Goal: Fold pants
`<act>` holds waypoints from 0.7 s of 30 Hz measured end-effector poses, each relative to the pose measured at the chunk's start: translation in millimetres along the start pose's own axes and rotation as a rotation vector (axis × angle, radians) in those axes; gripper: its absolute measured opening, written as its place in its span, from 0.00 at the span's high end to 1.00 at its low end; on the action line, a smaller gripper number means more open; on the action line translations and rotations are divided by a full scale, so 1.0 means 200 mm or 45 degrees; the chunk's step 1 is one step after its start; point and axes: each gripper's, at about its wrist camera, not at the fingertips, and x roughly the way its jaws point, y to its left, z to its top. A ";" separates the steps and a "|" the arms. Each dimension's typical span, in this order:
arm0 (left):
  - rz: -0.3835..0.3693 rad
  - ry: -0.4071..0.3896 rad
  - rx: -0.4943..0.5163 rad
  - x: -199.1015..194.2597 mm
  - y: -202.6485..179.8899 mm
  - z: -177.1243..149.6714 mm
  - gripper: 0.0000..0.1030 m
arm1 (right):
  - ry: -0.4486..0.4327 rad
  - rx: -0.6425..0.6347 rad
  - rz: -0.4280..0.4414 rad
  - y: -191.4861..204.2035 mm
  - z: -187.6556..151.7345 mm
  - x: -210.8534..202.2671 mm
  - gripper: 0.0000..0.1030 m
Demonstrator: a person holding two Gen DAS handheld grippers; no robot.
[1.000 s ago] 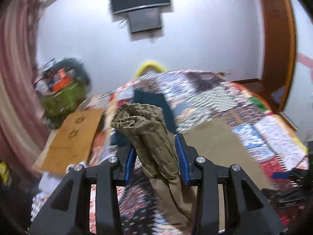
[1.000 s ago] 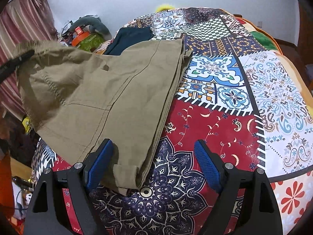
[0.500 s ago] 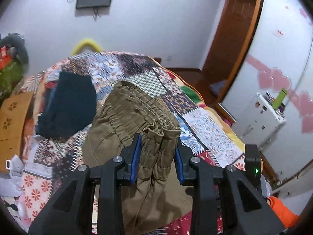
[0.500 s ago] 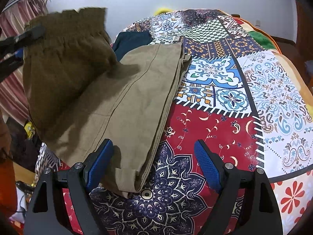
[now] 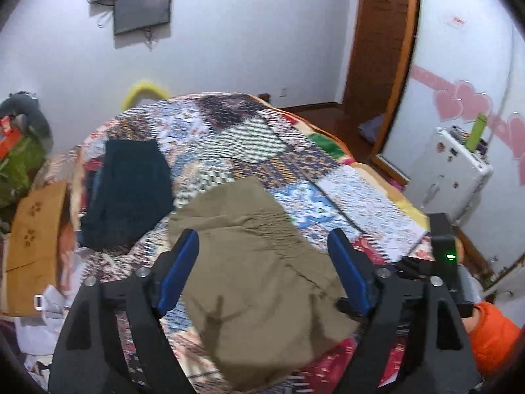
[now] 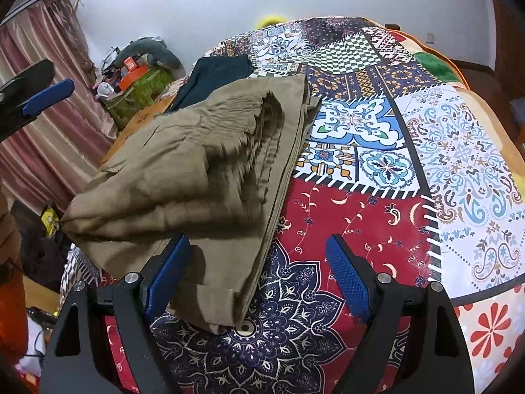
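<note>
Patchwork bedspread (image 6: pixel 377 216) covers the bed, with khaki pants (image 6: pixel 203 177) lying folded on its near-left part. Left claw (image 5: pixel 262 266) is opening, pads clear of the cloth; right claw (image 6: pixel 252 272) gapes wide, grasping nothing.

Left gripper (image 5: pixel 262 262), fingers (image 5: pixel 178 264) opening (nothing pinched), over khaki pants (image 5: pixel 259 282) on patchwork bedspread (image 5: pixel 361 193).

Pants (image 6: pixel 197 170) plain khaki-olive. Bedspread (image 6: pixel 377 197) patchwork: red paisley, navy mandala near; blue-white floral, green-white check far. Far-left folded garment (image 5: pixel 128 190) dark navy. Gripper pads (image 6: pixel 344 279) blue.
</note>
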 end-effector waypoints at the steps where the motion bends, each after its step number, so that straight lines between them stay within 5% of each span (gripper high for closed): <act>1: 0.026 0.002 0.000 0.01 0.04 0.01 0.18 | -0.003 0.001 -0.002 0.00 0.00 0.00 0.20; 8: 0.234 0.069 -0.059 0.26 0.37 0.14 0.10 | -0.009 0.032 -0.006 -0.01 0.00 -0.02 0.20; 13: 0.262 0.144 -0.186 0.50 0.60 0.21 0.10 | 0.012 0.010 -0.028 0.00 -0.01 -0.03 0.20; 21: 0.271 0.463 -0.090 1.02 0.65 0.15 0.10 | -0.041 0.055 -0.067 -0.04 0.01 -0.07 0.20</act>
